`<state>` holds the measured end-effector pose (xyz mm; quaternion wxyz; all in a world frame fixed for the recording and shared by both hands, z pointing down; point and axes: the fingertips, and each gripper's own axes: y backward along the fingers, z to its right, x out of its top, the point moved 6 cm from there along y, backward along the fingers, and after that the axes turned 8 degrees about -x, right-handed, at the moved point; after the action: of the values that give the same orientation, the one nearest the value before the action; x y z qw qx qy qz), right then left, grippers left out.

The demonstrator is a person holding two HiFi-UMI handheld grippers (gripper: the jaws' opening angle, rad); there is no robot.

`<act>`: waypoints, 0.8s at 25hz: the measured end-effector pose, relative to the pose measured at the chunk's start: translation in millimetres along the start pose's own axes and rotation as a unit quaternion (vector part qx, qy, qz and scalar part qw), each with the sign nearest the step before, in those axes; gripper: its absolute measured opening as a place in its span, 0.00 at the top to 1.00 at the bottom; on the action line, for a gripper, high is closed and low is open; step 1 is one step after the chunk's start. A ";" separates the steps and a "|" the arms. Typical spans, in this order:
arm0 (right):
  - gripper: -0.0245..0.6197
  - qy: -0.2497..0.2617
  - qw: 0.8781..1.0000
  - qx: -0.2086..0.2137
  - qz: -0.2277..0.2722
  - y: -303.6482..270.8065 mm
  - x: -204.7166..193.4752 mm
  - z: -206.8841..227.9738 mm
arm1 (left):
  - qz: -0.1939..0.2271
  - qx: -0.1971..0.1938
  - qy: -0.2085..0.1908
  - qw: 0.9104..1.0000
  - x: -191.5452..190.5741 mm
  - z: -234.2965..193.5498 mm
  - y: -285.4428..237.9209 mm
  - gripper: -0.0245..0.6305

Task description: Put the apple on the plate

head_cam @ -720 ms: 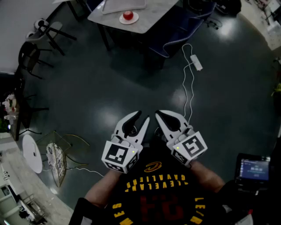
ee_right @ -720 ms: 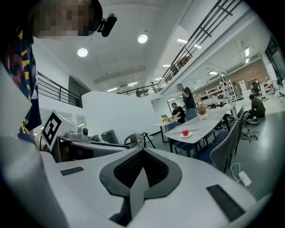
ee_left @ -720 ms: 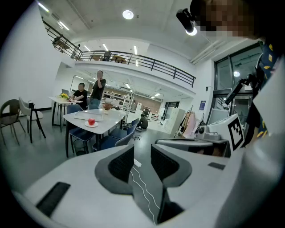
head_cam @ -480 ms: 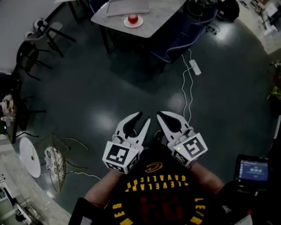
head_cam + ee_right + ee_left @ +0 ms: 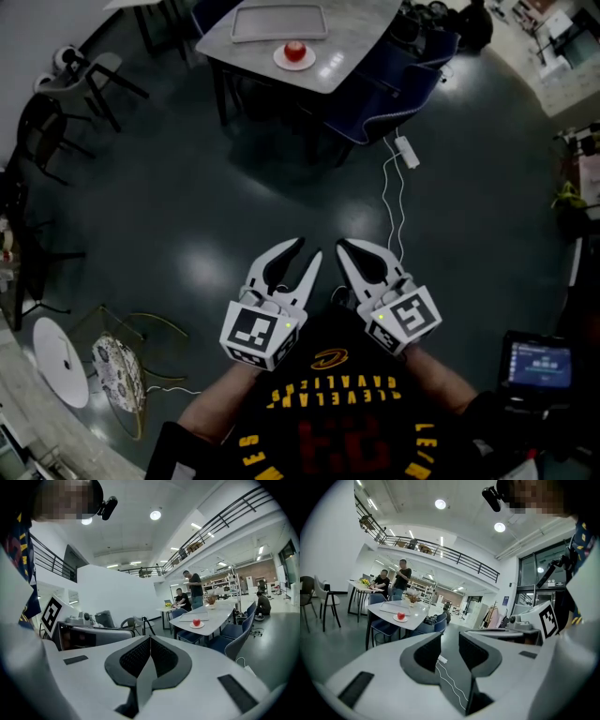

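Observation:
A red apple [image 5: 295,50] sits on a small white plate [image 5: 285,60] on the grey table [image 5: 352,42] at the far top of the head view. Both grippers are held close to the person's body, far from the table and above the dark floor. My left gripper [image 5: 305,247] is open with nothing between its jaws. My right gripper [image 5: 340,245] is shut and empty. The left gripper view has the apple [image 5: 400,616] on the plate [image 5: 395,619] far off to the left. In the right gripper view the apple [image 5: 196,622] and plate [image 5: 191,626] lie ahead, right of centre.
A grey tray [image 5: 278,21] lies on the table behind the plate. Blue chairs [image 5: 389,94] stand round the table. A power strip with white cable [image 5: 406,150] lies on the floor between me and the table. Two people [image 5: 187,595] are at a farther table.
The table with the apple has slid lower and to the right in the head view and looks nearer. Both grippers keep the same place and the same jaw positions.

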<state>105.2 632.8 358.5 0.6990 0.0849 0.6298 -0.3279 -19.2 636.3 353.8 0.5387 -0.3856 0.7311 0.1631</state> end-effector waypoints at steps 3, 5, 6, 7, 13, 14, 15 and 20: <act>0.95 0.007 1.000 -0.007 -0.003 -11.4 -1.1 -8.8 | 0.003 -0.007 0.007 1.000 1.4 -14.3 5.2 0.78; 0.95 0.014 1.000 -0.014 -0.007 -17.2 -0.2 -11.0 | 0.002 -0.012 0.016 1.000 1.0 -21.3 5.0 0.78; 0.95 0.019 1.000 -0.018 -0.010 -19.7 0.7 -11.3 | 0.002 -0.014 0.021 1.000 1.0 -24.2 4.0 0.78; 0.95 0.024 0.999 -0.020 -0.011 -22.1 1.6 -11.2 | 0.002 -0.014 0.025 1.000 1.0 -26.8 2.8 0.78; 0.95 0.020 1.000 -0.015 -0.018 -42.0 3.3 4.7 | -0.006 -0.013 0.030 0.999 0.3 -41.8 -15.6 0.78; 0.95 0.019 1.000 -0.012 -0.019 -47.2 3.8 10.6 | -0.008 -0.011 0.028 1.000 3.1 -45.4 -21.4 0.78; 0.95 0.018 1.000 -0.006 -0.018 -53.6 5.2 16.3 | -0.009 -0.008 0.026 1.000 6.0 -49.7 -27.3 0.78; 0.95 -0.005 1.000 0.027 -0.010 -97.3 26.7 50.2 | -0.015 0.022 0.014 1.000 30.0 -79.2 -64.1 0.78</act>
<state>91.4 521.9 371.8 0.6961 0.0955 0.6182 -0.3522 -27.8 531.3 366.8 0.5390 -0.3867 0.7364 0.1330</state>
